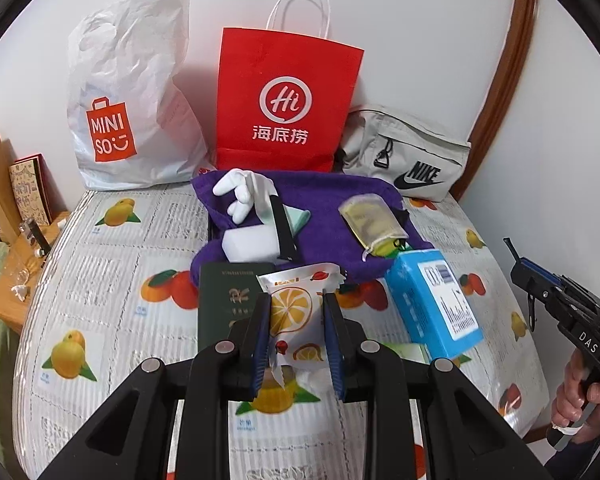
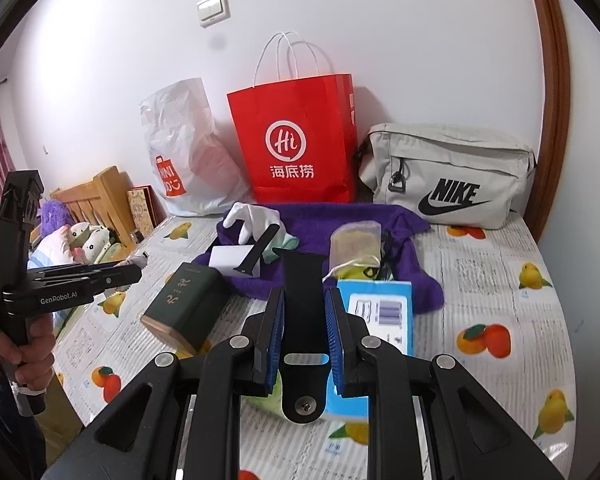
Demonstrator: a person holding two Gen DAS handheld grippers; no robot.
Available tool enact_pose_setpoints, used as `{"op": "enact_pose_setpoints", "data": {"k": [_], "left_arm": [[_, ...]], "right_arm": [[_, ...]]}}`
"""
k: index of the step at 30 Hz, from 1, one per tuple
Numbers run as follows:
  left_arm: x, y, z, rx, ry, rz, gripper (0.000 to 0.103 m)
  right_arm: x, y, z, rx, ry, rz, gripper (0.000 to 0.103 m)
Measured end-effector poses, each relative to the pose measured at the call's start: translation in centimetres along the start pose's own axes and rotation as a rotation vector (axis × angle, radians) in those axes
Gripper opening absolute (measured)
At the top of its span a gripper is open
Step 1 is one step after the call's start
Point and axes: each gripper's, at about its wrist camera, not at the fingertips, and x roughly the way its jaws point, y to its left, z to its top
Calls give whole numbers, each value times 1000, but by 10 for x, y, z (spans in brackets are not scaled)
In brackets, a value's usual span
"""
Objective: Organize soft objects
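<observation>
The left gripper (image 1: 296, 320) is clenched on a lemon-print snack packet (image 1: 294, 312), and the right gripper (image 2: 304, 320) is clenched on a black watch strap (image 2: 303, 320). Both are held level, just before the purple towel (image 1: 324, 216). Either limp item could slip free. A second strap (image 2: 260, 250) lies on the towel; the red Haidilao bag (image 1: 288, 96) stands behind it.

The bed cover (image 1: 112, 280) is pale grey-white, printed with orange and yellow fruit on green leaves. A purple towel (image 1: 324, 216) holds a white glove (image 1: 246, 194). The paper bag (image 1: 288, 100) is bright red with a white logo; the plastic bag (image 1: 132, 92) is white with an orange-red mark. The pouch (image 2: 452, 176) is light grey with a black logo. The box (image 1: 436, 304) is sky blue, the booklet (image 1: 224, 304) dark green, the watch strap (image 2: 303, 320) black.
</observation>
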Motion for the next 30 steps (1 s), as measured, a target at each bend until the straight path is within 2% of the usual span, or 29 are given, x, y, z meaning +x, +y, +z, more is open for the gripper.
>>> {"op": "enact_pose_setpoints", "data": {"k": [13, 17, 22, 30], "left_arm": [[23, 12, 35, -18, -6, 19, 24], [37, 17, 44, -30, 16, 50, 24], [54, 24, 50, -37, 34, 54, 24], [84, 28, 61, -43, 61, 43, 24]], "right_arm": [[38, -14, 31, 4, 26, -13, 21], [50, -15, 42, -6, 37, -13, 21], [66, -17, 51, -8, 32, 0, 21], [104, -24, 64, -21, 74, 1, 21]]}}
